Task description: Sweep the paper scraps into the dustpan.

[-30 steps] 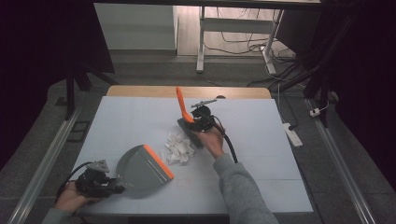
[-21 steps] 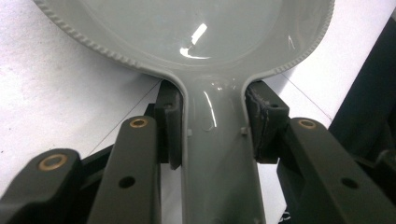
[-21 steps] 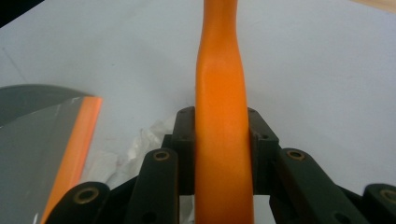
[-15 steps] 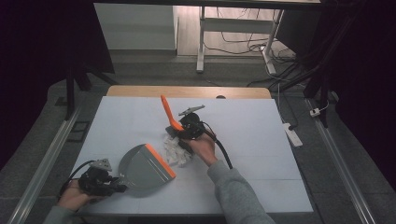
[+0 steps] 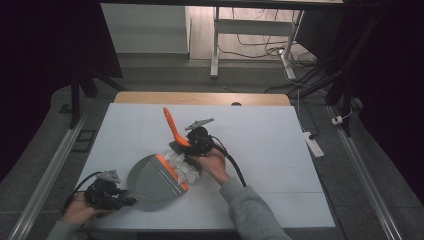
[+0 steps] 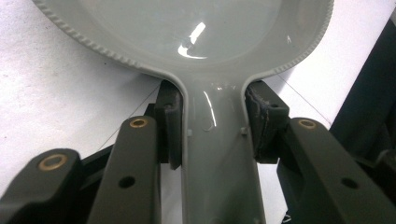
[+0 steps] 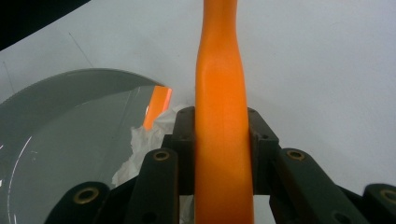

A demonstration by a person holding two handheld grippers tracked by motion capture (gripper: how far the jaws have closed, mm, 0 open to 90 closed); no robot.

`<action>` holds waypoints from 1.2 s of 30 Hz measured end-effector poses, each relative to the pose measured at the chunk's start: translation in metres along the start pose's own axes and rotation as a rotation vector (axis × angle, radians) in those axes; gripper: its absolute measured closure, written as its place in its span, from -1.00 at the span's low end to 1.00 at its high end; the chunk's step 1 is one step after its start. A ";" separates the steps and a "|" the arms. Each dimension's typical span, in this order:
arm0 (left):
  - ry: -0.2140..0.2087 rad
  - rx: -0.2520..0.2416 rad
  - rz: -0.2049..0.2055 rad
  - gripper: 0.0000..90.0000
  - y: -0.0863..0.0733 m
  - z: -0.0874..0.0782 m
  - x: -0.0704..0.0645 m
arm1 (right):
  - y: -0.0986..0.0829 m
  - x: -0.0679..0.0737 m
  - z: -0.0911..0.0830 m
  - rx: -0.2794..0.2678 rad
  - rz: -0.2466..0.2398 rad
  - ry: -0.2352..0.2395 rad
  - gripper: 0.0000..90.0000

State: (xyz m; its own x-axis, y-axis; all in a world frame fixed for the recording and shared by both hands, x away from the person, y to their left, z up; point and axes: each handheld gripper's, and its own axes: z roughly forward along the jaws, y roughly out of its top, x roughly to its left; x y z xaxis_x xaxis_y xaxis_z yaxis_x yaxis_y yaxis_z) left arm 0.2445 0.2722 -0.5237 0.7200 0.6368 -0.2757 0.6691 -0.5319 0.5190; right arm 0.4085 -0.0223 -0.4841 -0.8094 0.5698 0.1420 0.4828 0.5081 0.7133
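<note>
White table carries a grey dustpan, handle clamped by the left gripper. Crumpled paper lies at its orange lip. Right gripper pinches the orange brush handle.

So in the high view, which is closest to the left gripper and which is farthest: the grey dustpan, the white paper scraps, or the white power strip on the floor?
From the left gripper, nearest first:
1. Grey dustpan: the gripper is shut on its handle, at the table's near left.
2. White paper scraps: at the dustpan's orange lip, toward the table's middle.
3. White power strip: on the floor off the table's right edge.
</note>
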 end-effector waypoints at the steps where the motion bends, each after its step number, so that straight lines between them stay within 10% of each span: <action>1: -0.001 0.000 0.000 0.36 0.000 0.000 0.000 | 0.000 0.000 0.000 -0.001 0.001 0.000 0.56; 17: 0.002 -0.001 -0.001 0.36 0.005 0.004 -0.002 | 0.000 0.021 -0.002 -0.031 0.009 0.116 0.56; 27: 0.000 -0.001 -0.001 0.36 0.004 0.004 -0.002 | 0.006 -0.012 -0.045 -0.114 0.025 -0.019 0.56; 36: -0.004 -0.001 0.000 0.36 0.001 0.003 -0.002 | 0.000 -0.035 -0.031 -0.060 0.066 -0.092 0.56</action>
State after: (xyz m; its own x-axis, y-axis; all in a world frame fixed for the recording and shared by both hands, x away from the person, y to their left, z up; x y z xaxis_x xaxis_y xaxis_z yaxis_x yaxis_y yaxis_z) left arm 0.2443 0.2682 -0.5249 0.7208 0.6346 -0.2789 0.6690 -0.5316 0.5195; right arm 0.4266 -0.0619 -0.4679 -0.7411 0.6589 0.1290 0.5113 0.4294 0.7445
